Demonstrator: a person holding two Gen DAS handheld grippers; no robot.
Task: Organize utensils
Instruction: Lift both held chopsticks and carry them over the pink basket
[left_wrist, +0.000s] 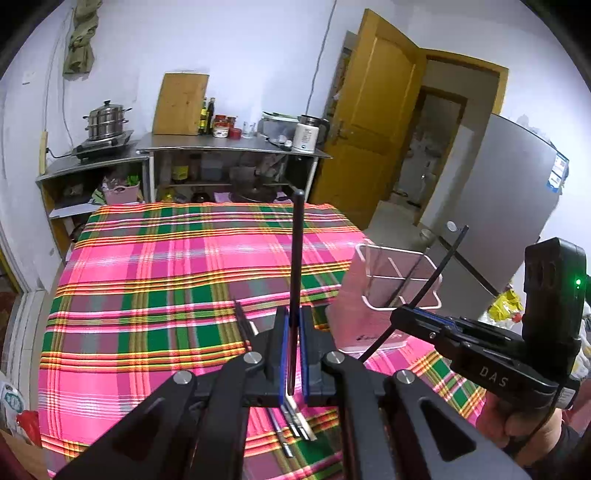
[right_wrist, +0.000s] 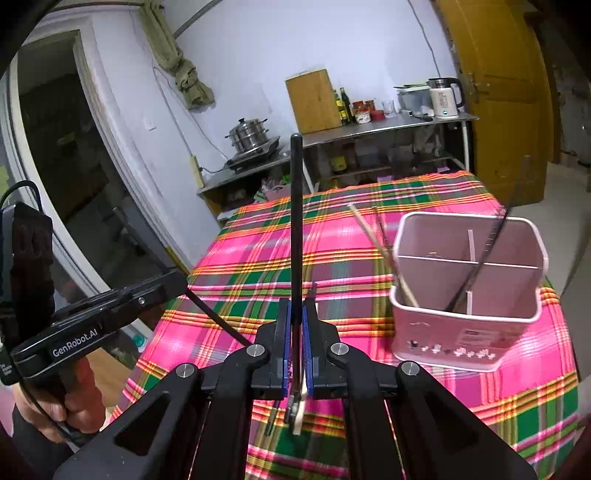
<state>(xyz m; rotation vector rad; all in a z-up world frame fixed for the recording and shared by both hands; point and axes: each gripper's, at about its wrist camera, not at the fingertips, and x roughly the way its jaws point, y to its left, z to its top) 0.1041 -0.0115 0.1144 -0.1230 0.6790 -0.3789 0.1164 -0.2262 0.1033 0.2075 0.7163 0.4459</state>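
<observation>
Between the blue pads of the left gripper (left_wrist: 291, 354), a black chopstick (left_wrist: 297, 258) is sticking straight up toward 12 o'clock. Its fingers (left_wrist: 282, 354) are pinching the stick tight, probably so it does not slip while it is being carried.

The right gripper (right_wrist: 297, 347) is doing the same thing. Its fingers (right_wrist: 285, 347) are squeezing a second black chopstick (right_wrist: 295, 229), and that one is pointing up to 12 o'clock too. Holding each stick upright is likely the easy way to drop it down into a box.

Below both pairs of fingers, at 6 o'clock, a small bunch of loose chopsticks (left_wrist: 295, 424) is lying flat on the bright checked cloth (left_wrist: 166, 277) that is covering the desk. They are waiting to be picked up, so I think the job is only partly done.

At about 2 o'clock in the right camera's view, the pink utensil holder (right_wrist: 467, 325) is standing on the cloth. Thin walls are splitting it into little rooms. A pale chopstick (right_wrist: 384, 254) and some dark thin sticks (right_wrist: 480, 254) are leaning inside it already. They are tilting because the holder is wide and they are resting on its walls.

Next, I think each held stick needs to go over the holder and be let go tip down.
</observation>
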